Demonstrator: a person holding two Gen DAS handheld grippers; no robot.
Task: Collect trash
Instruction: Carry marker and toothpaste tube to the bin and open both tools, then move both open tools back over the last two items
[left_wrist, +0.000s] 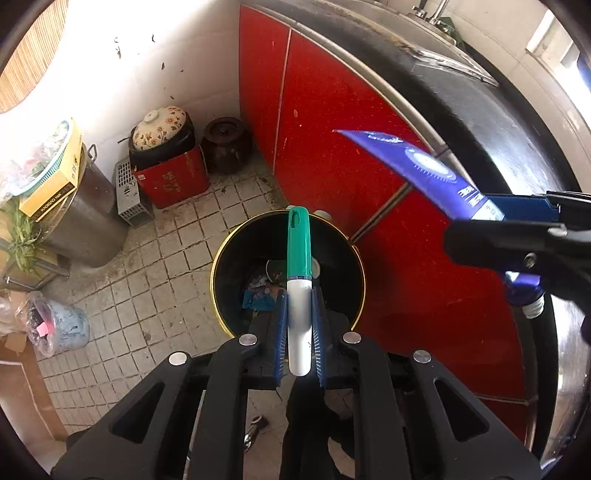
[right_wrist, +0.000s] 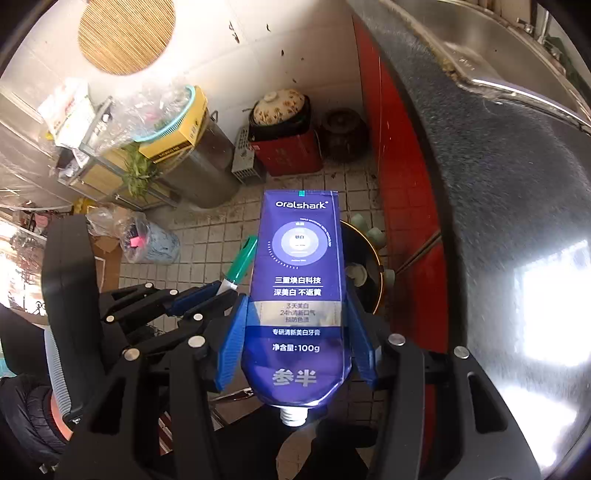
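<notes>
While the left gripper (left_wrist: 300, 325) pinches the green-capped marker (left_wrist: 299, 291) directly over the black bin (left_wrist: 343, 236), part the fingers there. The right gripper (right_wrist: 295, 332), clamping the blue toothpaste tube (right_wrist: 301, 273), probably hangs off the bin's rim at three o'clock; carry it toward nine first.

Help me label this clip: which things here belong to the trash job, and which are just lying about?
Job: green-and-white marker in left gripper; blue toothpaste tube in right gripper; black gold-rimmed bin.
Lying about: floral-lidded pot, brown jar, red box.
</notes>
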